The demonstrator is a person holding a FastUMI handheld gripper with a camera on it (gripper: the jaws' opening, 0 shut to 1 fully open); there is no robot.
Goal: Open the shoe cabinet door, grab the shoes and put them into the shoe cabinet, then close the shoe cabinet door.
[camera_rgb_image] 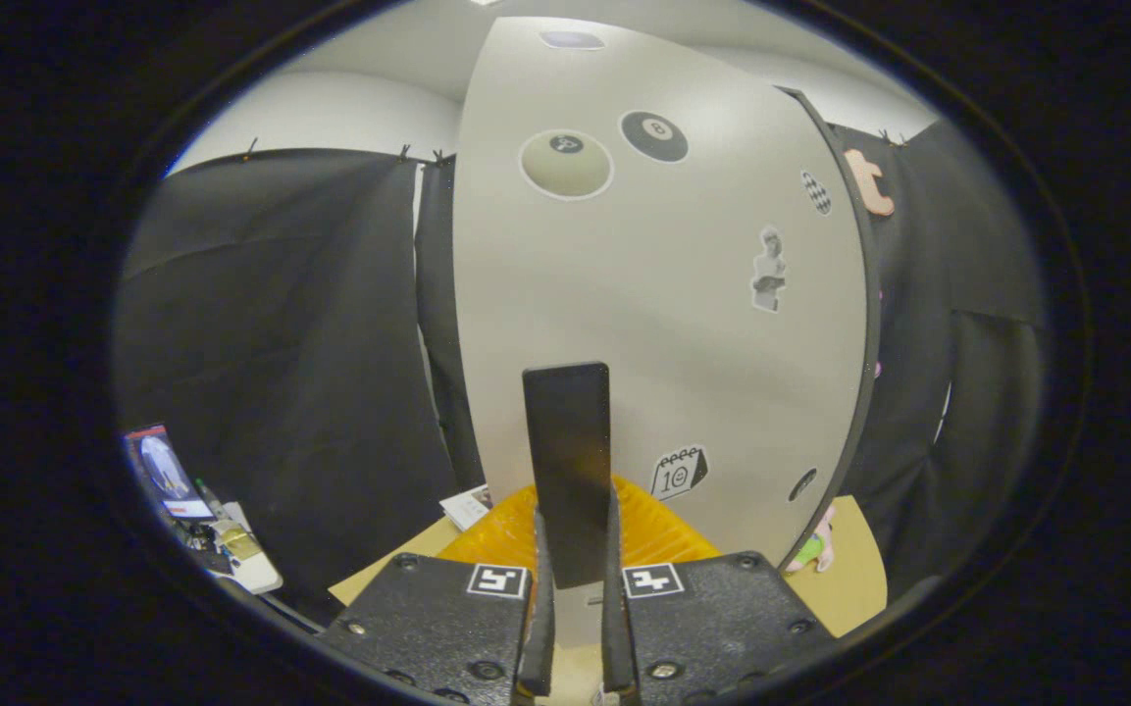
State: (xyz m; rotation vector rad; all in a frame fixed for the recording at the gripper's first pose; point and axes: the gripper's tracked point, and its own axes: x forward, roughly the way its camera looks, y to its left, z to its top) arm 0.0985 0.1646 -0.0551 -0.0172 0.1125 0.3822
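Gripper view: the gripper (575, 628) is closed narrowly on the dark door handle (567, 471), which is pinched between both fingers, the pale cabinet door (663, 324) just beyond

Pale grey cabinet door (663, 324); black handle (568, 471); ribbed orange mat (653, 529)

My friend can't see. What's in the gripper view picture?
The gripper is shut on a dark flat handle standing up from the pale, sticker-covered cabinet door. Something ribbed and orange lies just beyond the fingers, on a tan surface.
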